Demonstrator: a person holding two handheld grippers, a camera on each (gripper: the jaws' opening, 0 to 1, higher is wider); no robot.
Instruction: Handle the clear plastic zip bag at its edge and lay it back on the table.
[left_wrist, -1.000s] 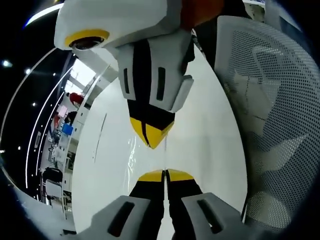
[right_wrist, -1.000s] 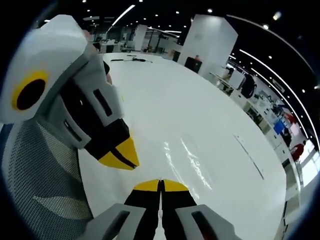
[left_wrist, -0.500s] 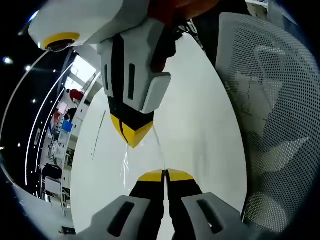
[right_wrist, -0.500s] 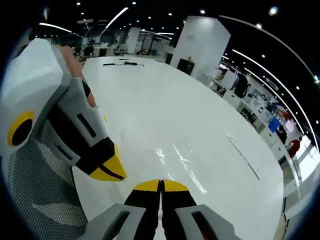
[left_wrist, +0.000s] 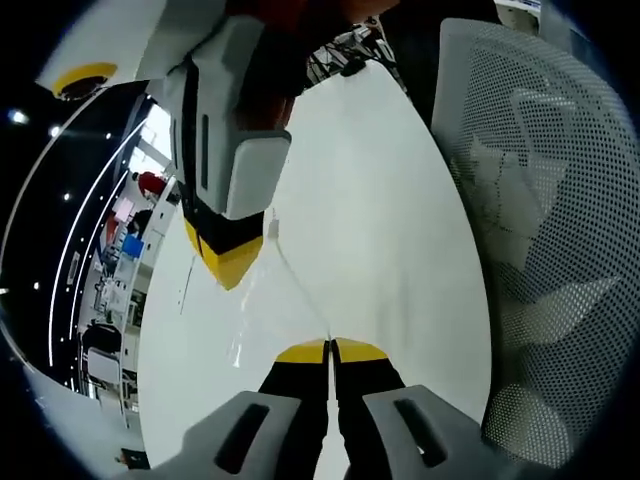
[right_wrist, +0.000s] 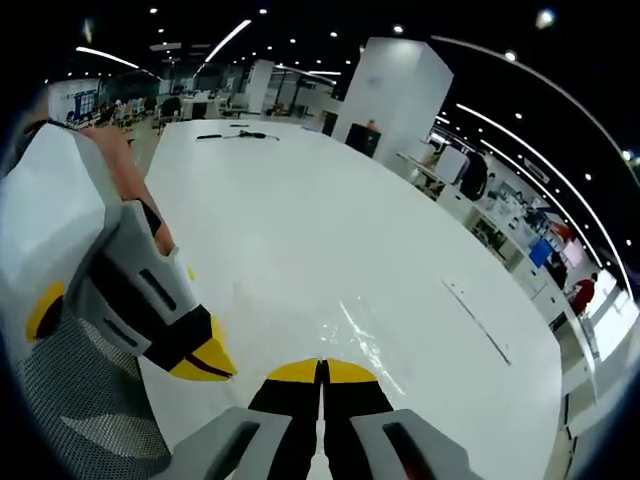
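The clear plastic zip bag hangs stretched above the white table, nearly see-through, its zip edge a thin pale line. My left gripper is shut on one end of that edge. My right gripper comes in from the upper left, shut on the other end. In the right gripper view the bag shows as a glossy streak running up from my shut right gripper. There the left gripper sits low at the left, held by a person's hand, over the table.
A white mesh chair stands against the table's near edge and shows again as the mesh chair. A dark cable lies at the table's far end. A thin dark line marks the table top. Office desks stand beyond.
The two grippers have drawn apart, and the bag's zip edge now runs taut between them. The right gripper has slid to the left in the left gripper view.
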